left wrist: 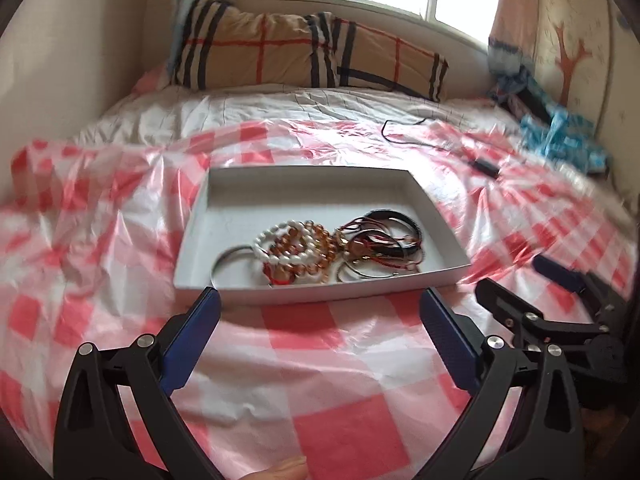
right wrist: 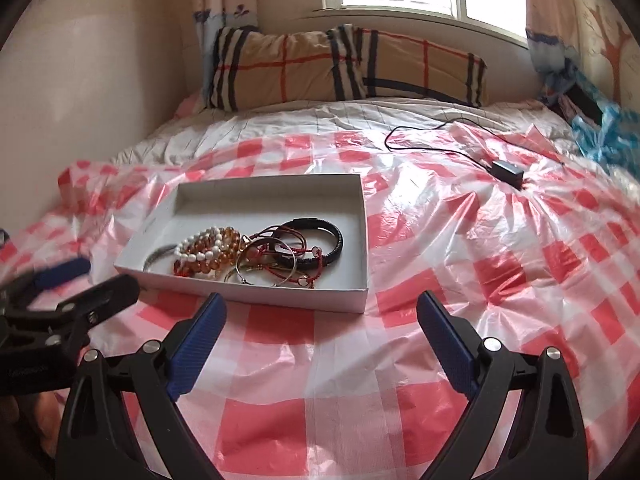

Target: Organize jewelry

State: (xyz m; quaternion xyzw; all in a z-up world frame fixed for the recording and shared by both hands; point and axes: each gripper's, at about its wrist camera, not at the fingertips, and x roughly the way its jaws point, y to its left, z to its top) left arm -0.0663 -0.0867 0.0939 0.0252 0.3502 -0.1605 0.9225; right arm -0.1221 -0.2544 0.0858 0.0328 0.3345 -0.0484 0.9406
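A shallow white box (left wrist: 280, 192) (right wrist: 260, 196) lies on the red-and-white checked plastic sheet on the bed. In its near half lies a tangle of jewelry: a white bead bracelet (left wrist: 288, 258) (right wrist: 196, 256), amber bead bracelets (left wrist: 320, 240) (right wrist: 228, 248), thin metal bangles (left wrist: 224, 260) (right wrist: 260, 278), red cords and a black band (left wrist: 396, 216) (right wrist: 324, 228). My left gripper (left wrist: 320, 300) is open and empty just in front of the box's near edge. My right gripper (right wrist: 322, 304) is open and empty, in front of the box's near right corner. Each gripper shows at the other view's edge.
A plaid pillow (left wrist: 304, 52) (right wrist: 340, 68) lies at the head of the bed under a window. A black cable with a small adapter (left wrist: 486, 168) (right wrist: 508, 172) lies on the sheet to the right. Blue cloth (left wrist: 564, 136) (right wrist: 608, 136) is heaped at far right.
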